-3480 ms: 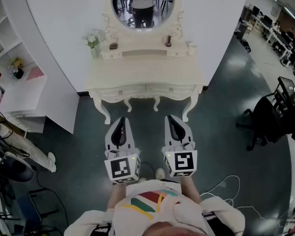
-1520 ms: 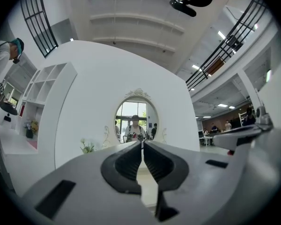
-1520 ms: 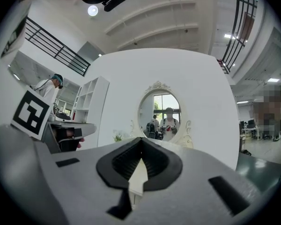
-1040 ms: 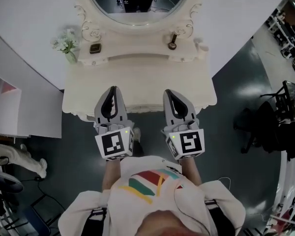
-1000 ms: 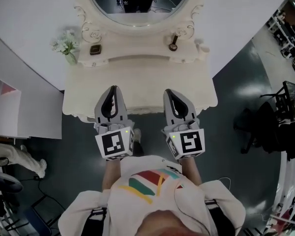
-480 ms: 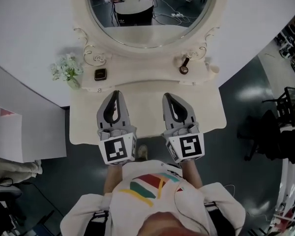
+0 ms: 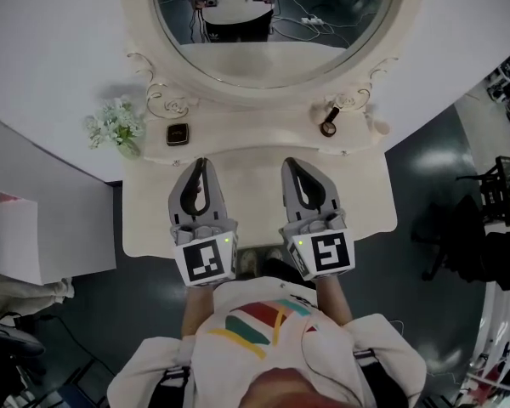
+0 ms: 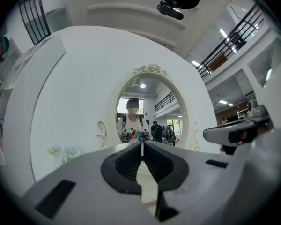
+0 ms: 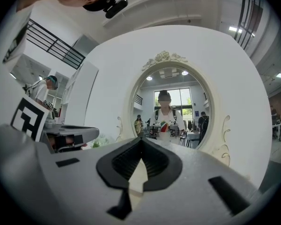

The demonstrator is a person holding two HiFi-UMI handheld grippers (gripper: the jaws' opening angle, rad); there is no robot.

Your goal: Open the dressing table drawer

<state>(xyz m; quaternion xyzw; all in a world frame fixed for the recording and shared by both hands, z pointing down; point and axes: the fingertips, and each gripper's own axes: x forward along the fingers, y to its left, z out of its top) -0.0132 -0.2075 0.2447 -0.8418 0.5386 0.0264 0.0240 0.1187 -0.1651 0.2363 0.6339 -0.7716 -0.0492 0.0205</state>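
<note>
Stepped right up to the dressing table (image 7: 251, 195): cream top now spread beneath both grippers, against barely past its front edge a second ago. Oval mirror (image 7: 272, 24) larger too, dead ahead in both gripper views. Drawer out of sight from the head view, tucked under the front edge of the top, below and behind the jaw tips; overshot rather than reached. Left gripper (image 7: 201, 163) clenched on nothing, jaws pressed together, level over the left half of the top. Right gripper (image 7: 291, 163) likewise closed and empty, level over the right half, beside its partner but apart from it. Sprig of white flowers (image 7: 115, 126) and small dark square box (image 7: 178, 133) on the back shelf at the left, untouched. By the look of it: approach done, opening not yet begun. Probably still to come: sinking lower, drawing back to the table's front, and parting jaws for a knob.
</note>
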